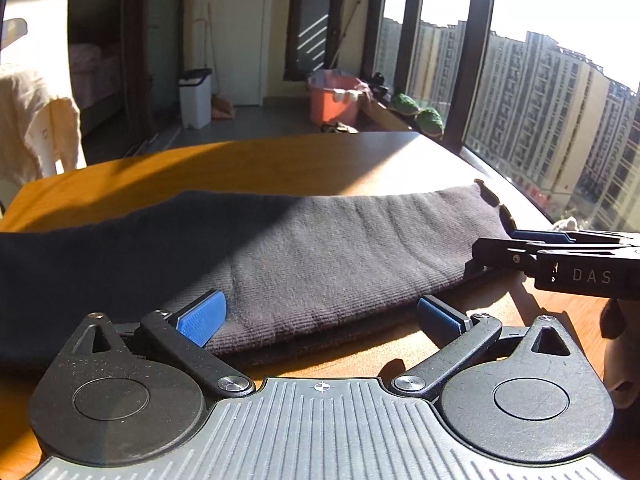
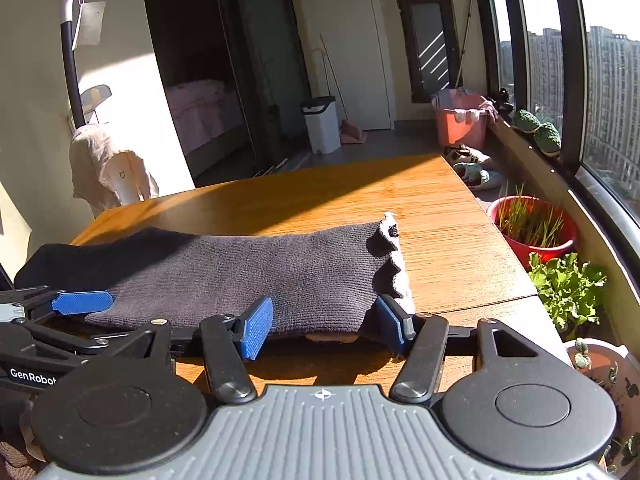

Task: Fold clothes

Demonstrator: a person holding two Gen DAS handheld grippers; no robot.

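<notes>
A dark grey ribbed knit garment (image 1: pixel 320 248) lies folded into a long band across the wooden table (image 1: pixel 200 172). My left gripper (image 1: pixel 320 316) is open, and its blue pads straddle the band's near edge left of the middle. My right gripper (image 2: pixel 324 326) is also open, straddling the near edge of the garment (image 2: pixel 240 272) at its right end, beside the scalloped hem (image 2: pixel 394 256). In the left wrist view the right gripper's black fingers (image 1: pixel 500 250) reach in from the right. A blue pad (image 2: pixel 82 302) of the left gripper rests on the cloth at the left of the right wrist view.
The table's (image 2: pixel 440 240) right edge runs along a window wall, with a red pot of grass (image 2: pixel 532 224) and leafy plants (image 2: pixel 564 288) below it. A cream cloth drapes over a chair (image 2: pixel 108 168) beyond the far left corner. Bare wood lies behind the garment.
</notes>
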